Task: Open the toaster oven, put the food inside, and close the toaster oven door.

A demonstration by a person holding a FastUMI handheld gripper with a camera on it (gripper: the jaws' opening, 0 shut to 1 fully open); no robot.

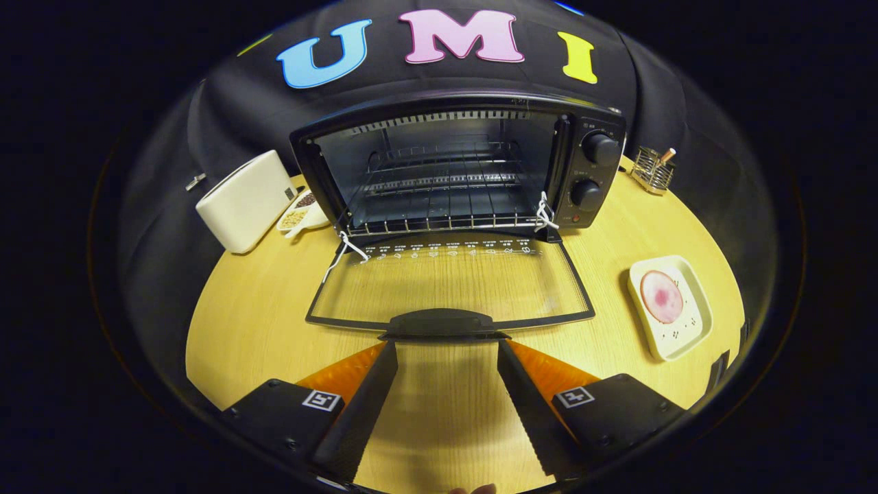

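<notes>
The black toaster oven [590,178] stands at the back of the wooden table with its cavity and wire rack [439,182] exposed. Its glass door [449,285] lies folded down flat toward me, the black handle [442,322] at its front edge. My gripper [447,350] is open, both fingertips just short of that handle, nothing between them. A round pink slice of food [661,296] rests on a cream square plate [689,329], to the right of the door and beyond my right finger.
A cream-coloured toaster [243,199] and a small dish of grains [302,209] sit left of the oven. A wire holder [653,171] stands at the back right. Bare tabletop [260,322] lies left of the door.
</notes>
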